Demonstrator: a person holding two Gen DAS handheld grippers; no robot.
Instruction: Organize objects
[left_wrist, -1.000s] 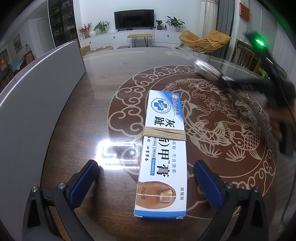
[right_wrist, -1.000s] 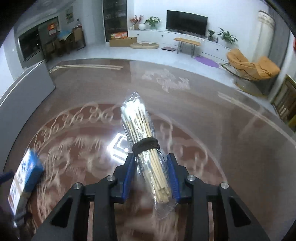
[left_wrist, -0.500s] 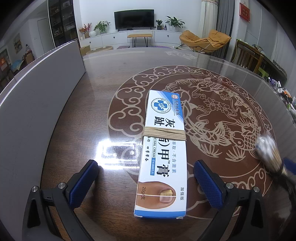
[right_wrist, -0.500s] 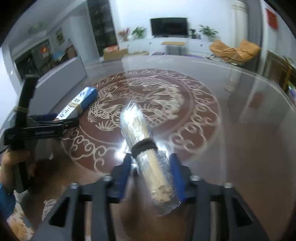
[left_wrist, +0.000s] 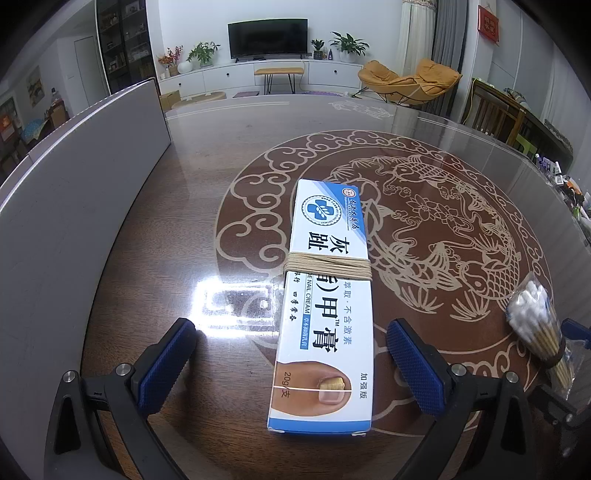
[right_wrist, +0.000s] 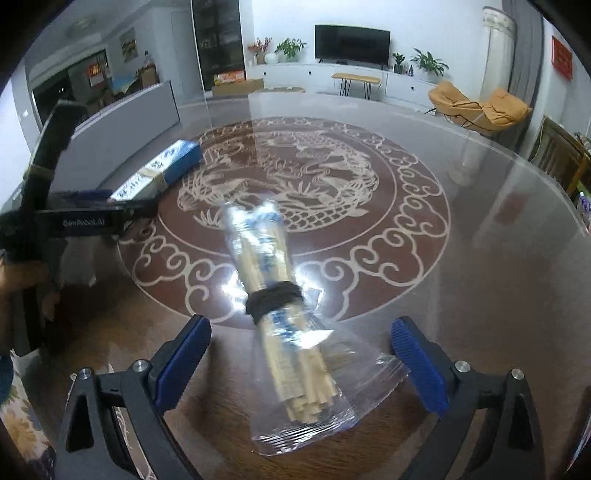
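Your glossy brown table (right_wrist: 480, 258) bears a fish medallion; living room behind; your right gripper (right_wrist: 301, 363) has just opened wide around the swab bundle (right_wrist: 280, 325); your left gripper (left_wrist: 291, 363) gapes astride the box (left_wrist: 325, 295).

A living room is seen behind a glossy dark-brown table (left_wrist: 155, 229) inlaid with a pale dragon-and-cloud medallion.

A grey upright panel (left_wrist: 74, 192) is stood along the table's left edge. Beyond the table's far edge, a black flat television (left_wrist: 267, 38) is mounted over a long white low cabinet (left_wrist: 332, 72), on which green potted plants (left_wrist: 349, 44) are set. An orange lounge chair (left_wrist: 410, 79) is placed off the table's far right corner, and a small wooden bench (left_wrist: 279, 74) is seen before the cabinet.
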